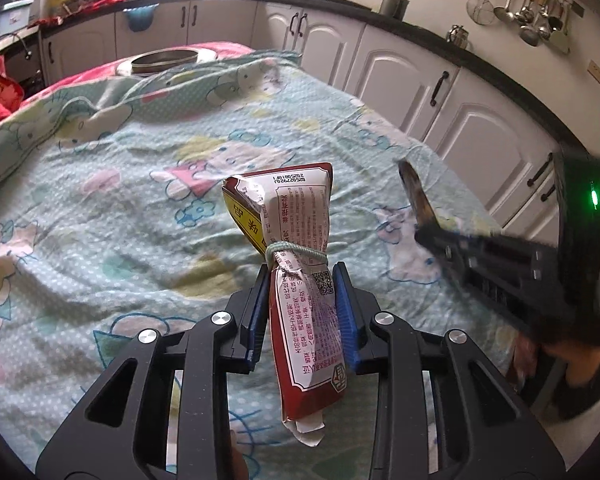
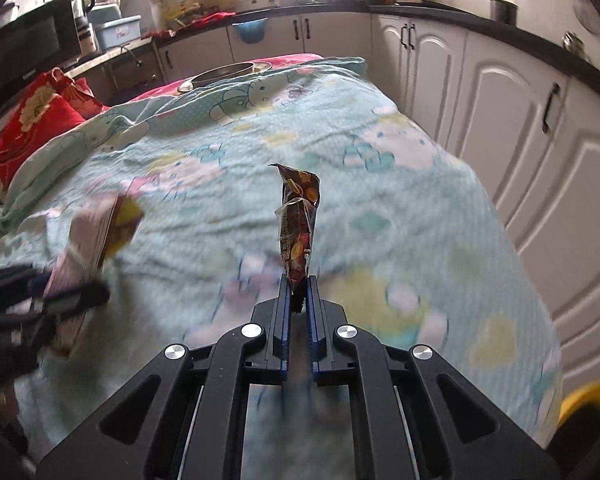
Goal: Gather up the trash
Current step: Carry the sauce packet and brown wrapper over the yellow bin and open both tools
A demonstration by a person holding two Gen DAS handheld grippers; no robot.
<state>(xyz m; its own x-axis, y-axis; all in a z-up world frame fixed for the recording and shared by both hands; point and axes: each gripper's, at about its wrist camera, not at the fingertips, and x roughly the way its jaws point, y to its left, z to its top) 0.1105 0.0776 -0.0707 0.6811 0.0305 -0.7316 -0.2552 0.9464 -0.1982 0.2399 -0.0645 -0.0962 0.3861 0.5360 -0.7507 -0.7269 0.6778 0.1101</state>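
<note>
Red-and-white snack packet [image 1: 300, 280], tied round its middle with pale green string [image 1: 296, 251], clamped between the blue pads of the left gripper [image 1: 302, 280], just below the knot. Crumpled, printed with red text and a QR code, upper end sticking up past the fingertips, torn lower end hanging toward the camera. Dark brown wrapper [image 2: 298, 220], thin and creased, pinched at its lower end by the nearly closed right gripper [image 2: 299, 286], standing upright above the fingertips. Both held above the light blue cartoon-print bedsheet [image 1: 100, 240].
</note>
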